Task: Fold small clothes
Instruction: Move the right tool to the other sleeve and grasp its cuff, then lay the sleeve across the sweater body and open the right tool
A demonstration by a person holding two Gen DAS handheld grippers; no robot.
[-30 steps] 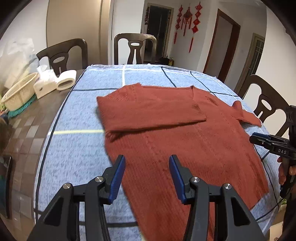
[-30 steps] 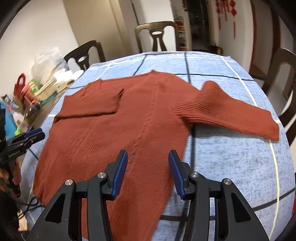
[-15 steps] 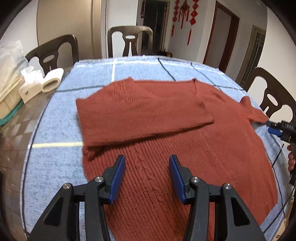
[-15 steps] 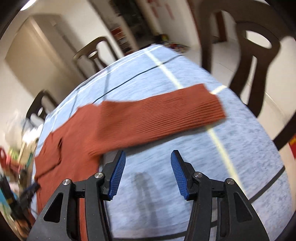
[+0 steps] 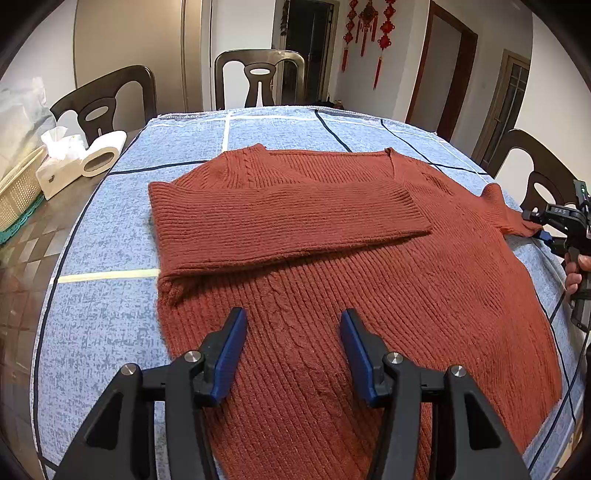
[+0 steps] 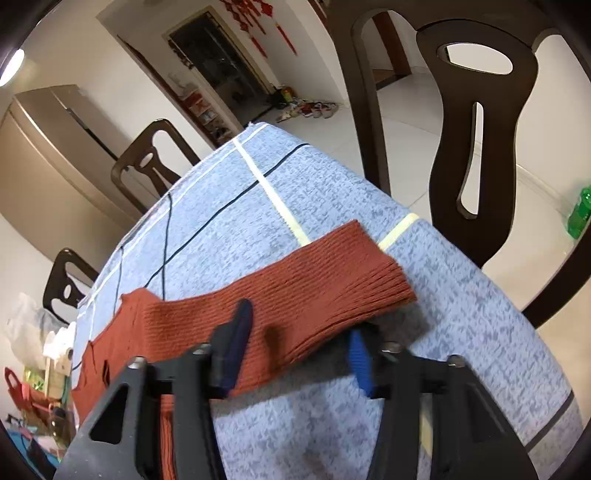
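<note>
A rust-red knit sweater (image 5: 332, 280) lies flat on the desk (image 5: 110, 325), which is covered by a blue cloth with dark and pale lines. Its neckline points toward the far chairs and its hem runs off toward the near edge. One sleeve (image 5: 280, 218) is folded across the chest, its ribbed cuff ending near the middle of the body. The other sleeve (image 6: 295, 295) stretches out sideways over the cloth toward the desk's right edge, its cuff lying just short of a dark wooden chair (image 6: 476, 122).

The right gripper (image 6: 295, 339) has this outstretched sleeve between its jaws, one blue pad above the knit and the other below its lifted edge. The jaws are closing, and the picture is blurred there, so whether the pads already press the fabric cannot be told. In the left wrist view the same gripper shows at the far right with a hand (image 5: 576, 273) on its handle, its tip at the sleeve's end.

The left gripper (image 5: 293, 343) hangs over the lower body of the sweater. Its jaws are opening, and the blue pads stand apart with only the flat knit beneath, nothing pinched between them.

On the bare desk left of the cloth stand a tissue box (image 5: 55, 166), a paper roll (image 5: 103, 153) and a woven basket (image 5: 18, 188). Two more chairs (image 5: 260, 79) stand at the far end, and red knot decorations (image 5: 369, 33) hang on the wall.
</note>
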